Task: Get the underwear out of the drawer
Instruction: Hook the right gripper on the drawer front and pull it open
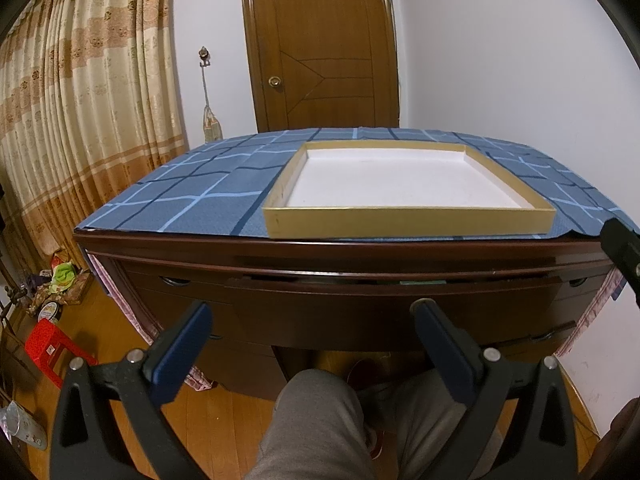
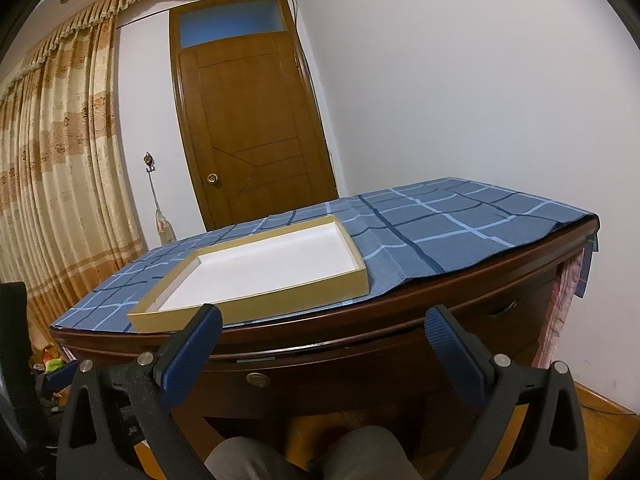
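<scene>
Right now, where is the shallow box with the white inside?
The shallow box lies on the blue checked cloth at the desk's front edge, right of centre in the left wrist view, directly above the middle drawer.

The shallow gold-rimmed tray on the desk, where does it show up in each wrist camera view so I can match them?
Left wrist view: the tray sits right of centre on the blue checked cloth, its near wall by the desk's front edge.
Right wrist view: the tray lies left of centre, just above the left finger of the right claw.
Shared landmark: the wooden door behind the desk.
</scene>
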A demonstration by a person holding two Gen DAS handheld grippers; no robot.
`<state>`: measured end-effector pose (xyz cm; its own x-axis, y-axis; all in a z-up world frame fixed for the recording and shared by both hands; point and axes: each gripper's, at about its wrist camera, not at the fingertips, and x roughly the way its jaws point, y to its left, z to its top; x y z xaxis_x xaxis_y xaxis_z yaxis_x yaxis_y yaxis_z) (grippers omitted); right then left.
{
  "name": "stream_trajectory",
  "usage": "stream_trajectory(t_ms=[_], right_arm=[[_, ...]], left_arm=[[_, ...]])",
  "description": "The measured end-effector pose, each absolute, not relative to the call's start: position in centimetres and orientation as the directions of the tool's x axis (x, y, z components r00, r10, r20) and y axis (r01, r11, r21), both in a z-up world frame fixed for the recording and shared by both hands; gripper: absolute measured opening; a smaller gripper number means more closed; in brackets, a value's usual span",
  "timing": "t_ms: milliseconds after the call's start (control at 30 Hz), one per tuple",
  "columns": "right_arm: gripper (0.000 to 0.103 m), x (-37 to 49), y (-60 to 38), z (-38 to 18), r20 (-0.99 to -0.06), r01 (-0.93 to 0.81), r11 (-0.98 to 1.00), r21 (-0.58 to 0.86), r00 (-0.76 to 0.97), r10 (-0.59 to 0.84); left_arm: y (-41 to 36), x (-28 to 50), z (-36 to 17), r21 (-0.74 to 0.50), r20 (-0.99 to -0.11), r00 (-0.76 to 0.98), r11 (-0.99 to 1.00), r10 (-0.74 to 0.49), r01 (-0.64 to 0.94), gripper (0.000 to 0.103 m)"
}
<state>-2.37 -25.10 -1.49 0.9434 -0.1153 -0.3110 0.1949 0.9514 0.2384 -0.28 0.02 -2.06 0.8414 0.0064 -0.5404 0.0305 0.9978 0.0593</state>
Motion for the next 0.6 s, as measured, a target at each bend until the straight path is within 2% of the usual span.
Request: stream_trajectory(t_ms=[300, 600], right_arm=[[0.103, -1.2, -27.2, -2.6, -0.351, 0.220, 0.944, 0.247, 0.928, -0.124], [0.102, -0.4, -32.9, -8.0, -0.409, 0.248, 0.940, 0.235, 0.902, -0.136]], left_arm=[[0.2, 0.2, -2.6, 0.055, -0.557, 0.831, 0.998, -0.004, 0.042, 0.103], [0.3, 1.6, -4.2, 0.045, -0.591, 0.806, 0.998, -0.010, 0.045, 0.103]])
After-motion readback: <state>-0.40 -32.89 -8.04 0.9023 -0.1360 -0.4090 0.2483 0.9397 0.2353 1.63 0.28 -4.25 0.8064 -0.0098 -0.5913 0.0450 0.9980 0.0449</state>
